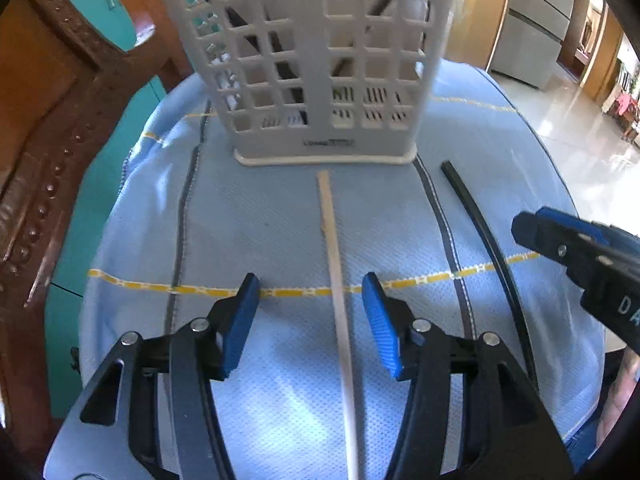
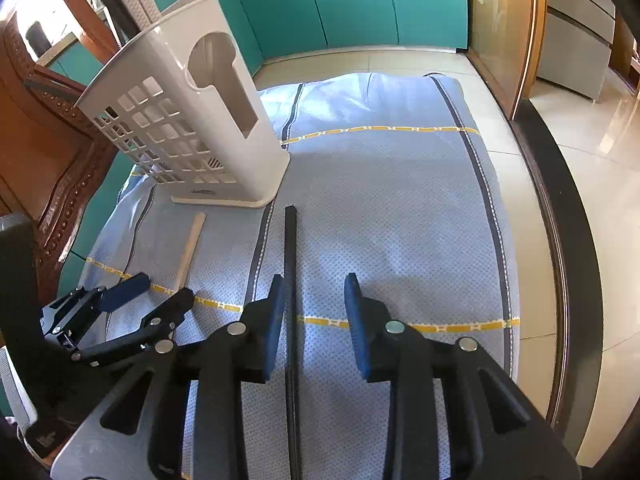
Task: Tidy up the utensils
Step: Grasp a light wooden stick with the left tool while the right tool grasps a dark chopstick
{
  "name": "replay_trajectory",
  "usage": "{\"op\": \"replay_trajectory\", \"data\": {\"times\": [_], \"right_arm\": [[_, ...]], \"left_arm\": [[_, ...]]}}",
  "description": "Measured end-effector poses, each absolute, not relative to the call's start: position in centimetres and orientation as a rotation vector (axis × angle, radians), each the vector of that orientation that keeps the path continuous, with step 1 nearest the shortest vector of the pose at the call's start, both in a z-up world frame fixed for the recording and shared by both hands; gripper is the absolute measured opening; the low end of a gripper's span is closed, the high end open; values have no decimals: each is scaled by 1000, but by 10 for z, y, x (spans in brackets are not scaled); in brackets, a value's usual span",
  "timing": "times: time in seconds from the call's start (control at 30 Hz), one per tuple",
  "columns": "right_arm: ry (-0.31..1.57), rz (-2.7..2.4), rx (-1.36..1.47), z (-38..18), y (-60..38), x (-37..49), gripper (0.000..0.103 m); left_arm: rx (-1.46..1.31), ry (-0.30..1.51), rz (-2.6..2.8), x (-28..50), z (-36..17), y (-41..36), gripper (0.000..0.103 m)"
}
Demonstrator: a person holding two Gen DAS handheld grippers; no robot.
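The left gripper (image 1: 310, 316), with its blue ribbed pads, is spread wide and hovers low over a pale wooden chopstick (image 1: 335, 264) that lies lengthwise between its fingers, closer to the right pad than the left and touching neither. The right gripper (image 2: 314, 320) is likewise spread, straddling a slim black chopstick (image 2: 291, 280); that stick runs right along the inner face of the left pad, whether in contact or just beside it I cannot tell, while the right pad stands well clear. Neither gripper has closed on anything.

Both sticks rest flat on a light blue woven cloth with dark stripes and yellow dashed lines (image 2: 400, 220), their far ends pointing toward a white plastic lattice-walled utensil holder (image 1: 320, 80) that stands upright at the back of the cloth. The wooden stick's tip ends just short of the holder's base; the black one lies off to the right of it.

Through the lattice, dark slanted shapes show in both halves of the holder, and something pale or metallic shows in the left half. These look like utensils already stowed, though their kind is too obscured to name. A central divider appears to split it into two compartments.

Judging from this, the sorting seems partly done: some pieces are in, and these two chopsticks remain to be gripped, lifted and dropped into the holder.
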State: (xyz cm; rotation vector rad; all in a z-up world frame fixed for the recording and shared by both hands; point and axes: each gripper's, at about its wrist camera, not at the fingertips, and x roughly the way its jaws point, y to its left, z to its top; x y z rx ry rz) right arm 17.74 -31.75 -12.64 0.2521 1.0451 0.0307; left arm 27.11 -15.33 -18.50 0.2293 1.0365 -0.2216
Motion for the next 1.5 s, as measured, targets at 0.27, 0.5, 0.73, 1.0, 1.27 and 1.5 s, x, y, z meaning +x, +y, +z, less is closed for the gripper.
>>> {"op": "replay_trajectory", "data": {"times": [0.27,0.5,0.73,1.0,1.27,1.5], "right_arm": [[1052,34,237,-128,-314,177,33],[1059,32,225,-130,-312,178,34],[1040,46,179,-128,-305,178,34],[1055,64,45,-132,-283,197,37],[1061,24,-49,-148,-271,213,42],[1057,38,-46,-148,-273,208,42]], "left_arm": [[237,1036,-245,268,-187,-156,44],[276,1041,-286,261,-187,-170,9],[254,1075,-278,256,-187,-168,7],[103,1107,-248,273,-174,-135,23],[91,1136,-233,290,-184,-146,32],[174,1094,-193,289,-189,-167,41]]}}
